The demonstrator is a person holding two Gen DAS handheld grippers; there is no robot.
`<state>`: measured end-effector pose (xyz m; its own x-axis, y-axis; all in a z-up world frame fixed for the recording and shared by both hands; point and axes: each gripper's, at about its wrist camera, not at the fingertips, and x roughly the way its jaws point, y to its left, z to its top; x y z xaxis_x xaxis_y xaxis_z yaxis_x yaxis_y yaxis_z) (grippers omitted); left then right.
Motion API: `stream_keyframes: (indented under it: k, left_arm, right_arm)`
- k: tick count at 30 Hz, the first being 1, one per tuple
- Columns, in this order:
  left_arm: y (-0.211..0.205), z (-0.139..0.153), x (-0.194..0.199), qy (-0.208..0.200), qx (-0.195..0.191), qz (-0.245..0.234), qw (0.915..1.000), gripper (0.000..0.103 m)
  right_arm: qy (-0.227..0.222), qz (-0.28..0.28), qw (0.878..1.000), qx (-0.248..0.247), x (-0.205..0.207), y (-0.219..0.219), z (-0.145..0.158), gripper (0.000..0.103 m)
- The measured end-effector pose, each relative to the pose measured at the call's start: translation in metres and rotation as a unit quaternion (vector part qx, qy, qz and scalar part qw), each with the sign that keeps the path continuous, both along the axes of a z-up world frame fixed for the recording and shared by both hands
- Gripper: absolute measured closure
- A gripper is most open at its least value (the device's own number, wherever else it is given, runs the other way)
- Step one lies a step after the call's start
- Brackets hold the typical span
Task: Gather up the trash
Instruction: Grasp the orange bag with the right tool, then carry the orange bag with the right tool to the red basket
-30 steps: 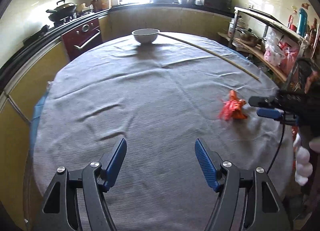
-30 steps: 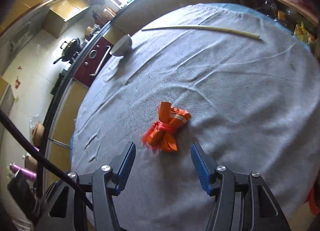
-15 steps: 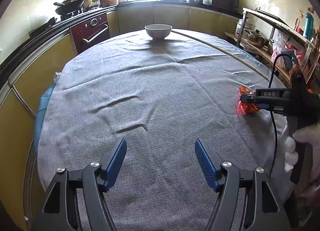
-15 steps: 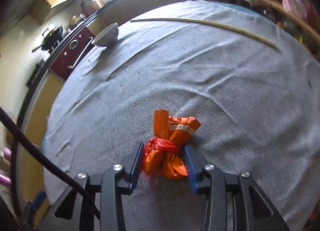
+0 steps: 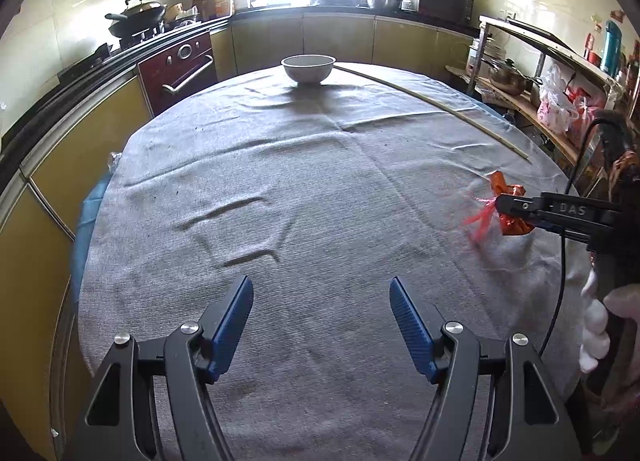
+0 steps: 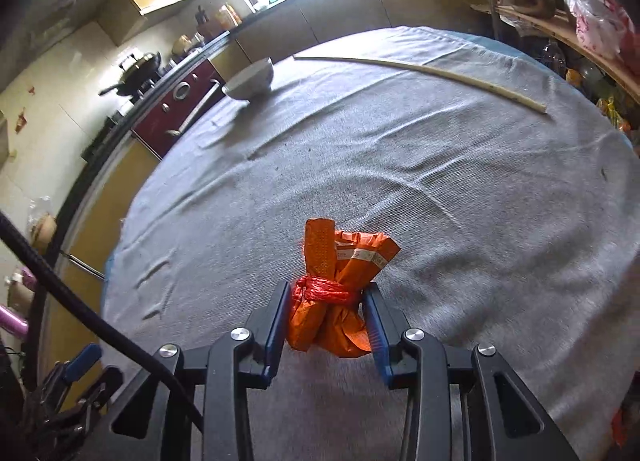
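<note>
An orange wrapper bundle (image 6: 340, 285) tied with red string is the trash. My right gripper (image 6: 328, 295) is shut on it, its blue pads pressing both sides at the tied waist, and holds it just above the grey tablecloth (image 6: 460, 189). The bundle also shows in the left wrist view (image 5: 508, 203) at the right edge of the table, clamped in the right gripper (image 5: 516, 207). My left gripper (image 5: 322, 297) is open and empty over the near part of the cloth.
A white bowl (image 5: 308, 68) stands at the far edge of the round table. A long thin stick (image 5: 432, 105) lies across the far right. A stove and counters ring the table; a cluttered shelf rack (image 5: 560, 101) stands at the right.
My right gripper moved forward around the orange bundle and closed on it, then lifted it slightly. The left gripper's view shifted a little; it stays open.
</note>
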<state>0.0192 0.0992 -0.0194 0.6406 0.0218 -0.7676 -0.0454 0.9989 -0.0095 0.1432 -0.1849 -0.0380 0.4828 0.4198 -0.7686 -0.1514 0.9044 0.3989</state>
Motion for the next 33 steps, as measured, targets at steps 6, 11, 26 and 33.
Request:
stream_keyframes:
  k: [6,11,26,33]
  left_arm:
    - [-0.024,0.008,-0.003,-0.007,0.015,-0.017,0.9997,0.032]
    - [-0.042,0.01,-0.003,-0.006,0.023,-0.031,0.9992,0.032]
    - [-0.072,0.014,-0.004,-0.001,0.045,-0.049,0.9978,0.032]
    - [-0.081,0.014,-0.004,0.002,0.051,-0.057,0.9971,0.032]
  right_arm:
    - [-0.048,0.001,0.999,0.002,-0.024,-0.022,0.028,0.064]
    - [-0.083,-0.003,0.997,0.006,-0.043,-0.044,0.046,0.064]
    - [-0.104,-0.046,0.993,0.037,-0.07,-0.112,0.051,0.064]
    - [-0.105,-0.073,0.991,0.033,-0.084,-0.139,0.048,0.064]
